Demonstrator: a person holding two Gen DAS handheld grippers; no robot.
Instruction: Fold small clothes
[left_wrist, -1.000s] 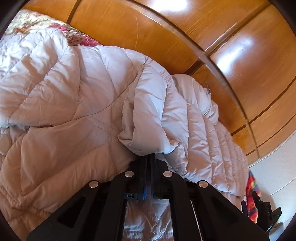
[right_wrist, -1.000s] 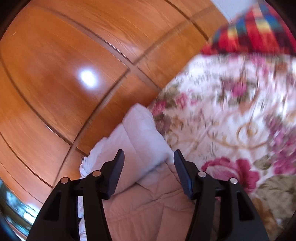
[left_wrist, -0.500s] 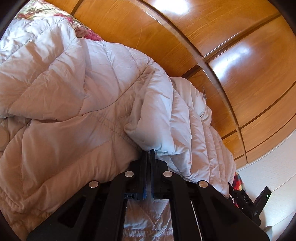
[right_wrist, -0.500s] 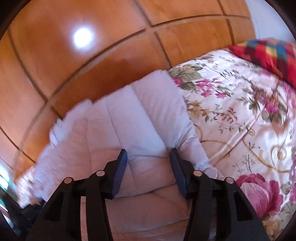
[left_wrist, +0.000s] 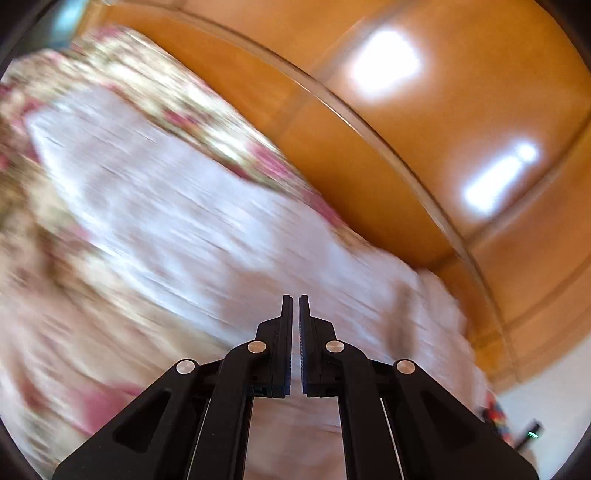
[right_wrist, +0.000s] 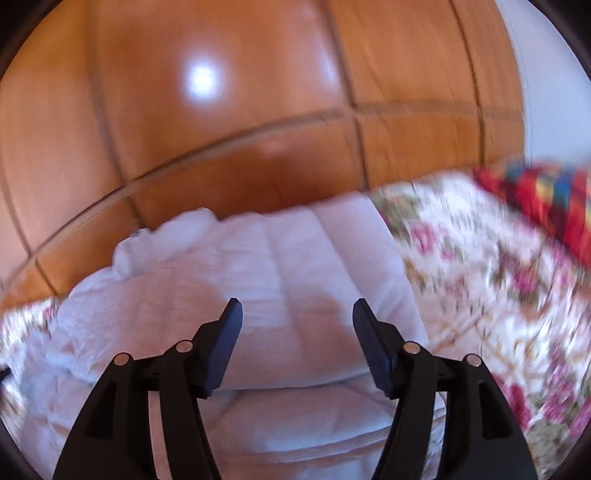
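The pale quilted jacket (right_wrist: 280, 280) lies doubled over on the flowered bedspread (right_wrist: 498, 295) by the wooden wardrobe (right_wrist: 258, 92), so the right tongs (right_wrist: 297, 308) hover wide and empty above it, the left tongs (left_wrist: 294, 306) nearly closed on nothing.

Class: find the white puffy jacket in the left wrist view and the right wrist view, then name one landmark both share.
Left wrist: jacket blurred, centre-left, beyond the fingers.
Right wrist: jacket lower centre, beyond the fingers.
Shared landmark: floral bedspread.

Motion blur smears the jacket (left_wrist: 207, 221) and bedspread (right_wrist: 491, 280).
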